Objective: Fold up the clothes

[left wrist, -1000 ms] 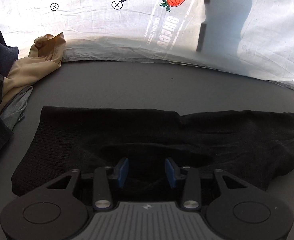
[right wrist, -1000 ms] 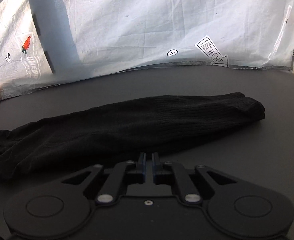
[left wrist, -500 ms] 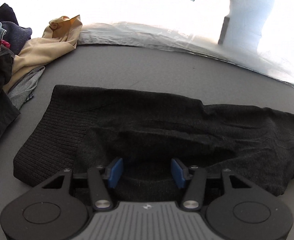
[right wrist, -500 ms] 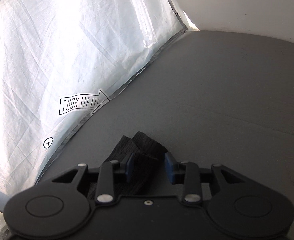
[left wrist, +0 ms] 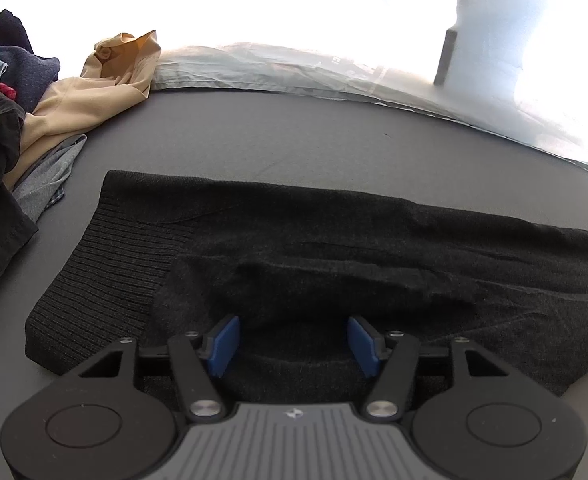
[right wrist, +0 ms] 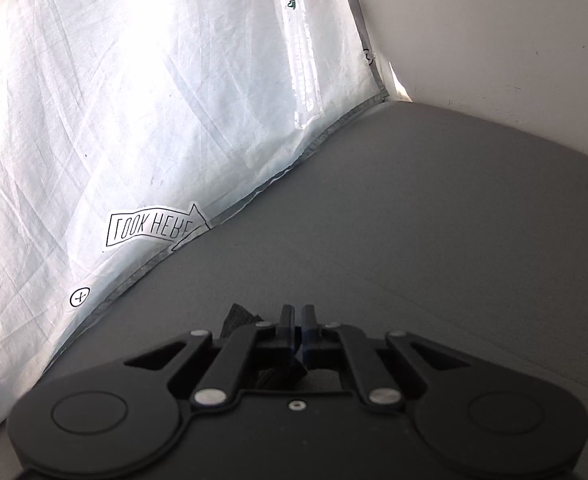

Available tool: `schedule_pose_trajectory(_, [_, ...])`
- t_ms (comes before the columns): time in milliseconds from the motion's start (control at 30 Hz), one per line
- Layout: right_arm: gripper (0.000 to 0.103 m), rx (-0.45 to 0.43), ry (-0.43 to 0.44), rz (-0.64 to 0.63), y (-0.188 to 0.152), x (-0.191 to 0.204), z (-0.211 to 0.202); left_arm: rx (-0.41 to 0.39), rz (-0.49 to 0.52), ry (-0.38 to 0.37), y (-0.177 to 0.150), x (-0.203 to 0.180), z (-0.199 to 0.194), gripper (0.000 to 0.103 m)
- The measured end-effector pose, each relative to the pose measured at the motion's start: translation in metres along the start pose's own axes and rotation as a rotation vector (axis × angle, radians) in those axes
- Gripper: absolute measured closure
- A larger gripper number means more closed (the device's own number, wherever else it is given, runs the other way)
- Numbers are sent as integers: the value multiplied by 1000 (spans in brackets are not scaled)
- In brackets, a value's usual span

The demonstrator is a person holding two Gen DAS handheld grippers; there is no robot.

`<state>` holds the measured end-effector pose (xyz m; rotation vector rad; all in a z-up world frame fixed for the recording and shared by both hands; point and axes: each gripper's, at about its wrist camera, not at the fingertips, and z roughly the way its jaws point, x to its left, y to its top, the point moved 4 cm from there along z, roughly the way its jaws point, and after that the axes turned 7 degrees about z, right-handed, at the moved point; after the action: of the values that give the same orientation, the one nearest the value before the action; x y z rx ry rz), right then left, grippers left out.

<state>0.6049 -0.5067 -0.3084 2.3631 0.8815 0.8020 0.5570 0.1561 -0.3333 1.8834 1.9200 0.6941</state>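
**Right hand-held gripper closes on the sweater's end**

In the left wrist view, the black knit sweater lies stretched across the grey surface, with its ribbed hem on the left side. The left hand-held gripper stays low over the near edge of the sweater, its blue pads wide apart with the cloth lying between them, not pinched. Compared with one second ago, this view has come a little closer to the cloth and the pads stand slightly wider. To the far left there is a pile of other clothes, with a beige garment on top, touching the white sheet at the back.

In the right wrist view, the change is bigger. Half a second ago the right hand-held gripper was open around a dark knit end; now its fingers are together, and a small piece of black ribbed knit shows beside and under them. It seems clamped on that end of the sweater. Most of the sweater is hidden here; only bare surface lies ahead.

My judgement: the right side has a hold, so this end can be lifted for a fold, while the left one is not yet holding.
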Motion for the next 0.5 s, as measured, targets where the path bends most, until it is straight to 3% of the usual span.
schedule_pose_trajectory(133, [94, -33, -73, -137, -17, 11, -6, 16, 0, 9, 3, -1, 0, 40])
schedule_pose_trajectory(233, [87, -43, -18, -182, -34, 26, -36, 11, 31, 41, 5, -6, -8, 40])
schedule_pose_trajectory(333, [80, 64, 137, -331, -87, 61, -66, -32, 151, 67, 7, -20, -25, 40])
schedule_pose_trajectory(500, [81, 270, 413, -575, -185, 119, -116, -77, 415, -12, -3, -56, -52, 40])
